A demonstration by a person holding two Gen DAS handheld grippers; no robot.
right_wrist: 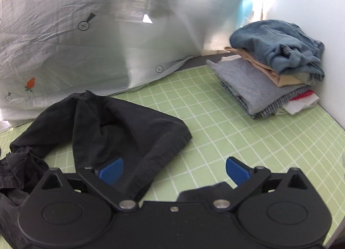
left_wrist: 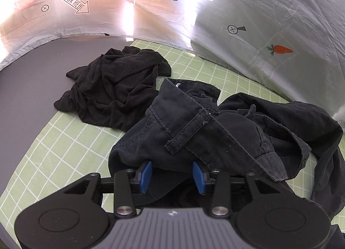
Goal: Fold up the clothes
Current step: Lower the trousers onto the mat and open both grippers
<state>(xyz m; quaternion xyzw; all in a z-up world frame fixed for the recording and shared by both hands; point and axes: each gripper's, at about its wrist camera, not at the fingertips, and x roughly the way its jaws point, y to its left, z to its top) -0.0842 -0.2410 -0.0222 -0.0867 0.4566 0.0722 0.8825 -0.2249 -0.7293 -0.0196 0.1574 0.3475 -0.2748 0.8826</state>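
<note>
The left hand-held gripper (left_wrist: pixel 172 173) has its blue pads (left_wrist: pixel 145 175) partway apart, with a fold of the crumpled dark navy cotton trousers (left_wrist: pixel 194 128) lying between them; the cloth bulges over and between the pads, but whether they press on it cannot be told, and the gap looks slack. A belt loop and stitched waistband of the trousers lie just ahead of that gripper. Beyond the trousers, a bunched black knit garment (left_wrist: pixel 114 89) sits touching their far edge, half on the pale green mat with a white grid (left_wrist: pixel 54 152) and half on the grey bench (left_wrist: pixel 32 66).

The right hand-held gripper (right_wrist: pixel 174 171) stands wide apart. A hemmed leg of the same dark trousers (right_wrist: pixel 120 128) drapes across its left blue pad (right_wrist: pixel 112 170) and under the left finger, while the right pad hangs clear above the green mat (right_wrist: pixel 237 132) with nothing against it. Well apart, in the far right corner against a white wall (right_wrist: pixel 312 1), rests a stack of folded clothes (right_wrist: pixel 269 81): blue denim on top, then beige, grey and striped layers. A translucent white printed sheet (right_wrist: pixel 86 44) rises behind the mat.
</note>
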